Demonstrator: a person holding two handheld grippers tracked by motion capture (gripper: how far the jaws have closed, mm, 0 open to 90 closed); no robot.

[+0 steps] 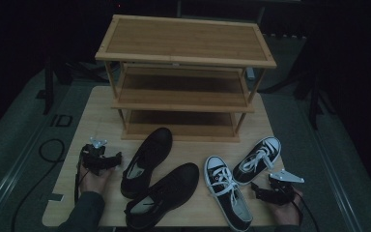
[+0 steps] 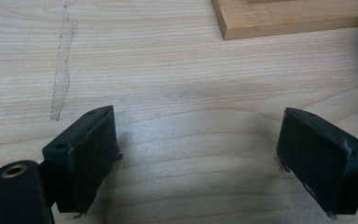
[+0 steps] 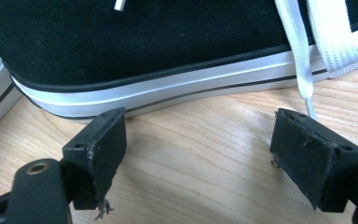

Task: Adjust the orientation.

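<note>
Two dark leather shoes [image 1: 147,158] [image 1: 166,193] lie in the middle of the light wooden table [image 1: 92,121]. Two black-and-white sneakers [image 1: 227,195] [image 1: 257,158] lie to their right. My left gripper [image 1: 116,159] is held left of the dark shoes, open over bare table wood [image 2: 198,126]. My right gripper [image 1: 258,189] is by the sneakers at the front right. It stands open, close to the white-striped sole [image 3: 168,91] of a sneaker, with nothing between its jaws [image 3: 200,123]. A white lace [image 3: 300,60] hangs down near its right jaw.
A three-tier bamboo shoe rack [image 1: 186,41] stands at the back of the table, its shelves bare. A corner of its base [image 2: 298,18] lies ahead of the left gripper. A black cable [image 1: 48,150] loops on the floor at left.
</note>
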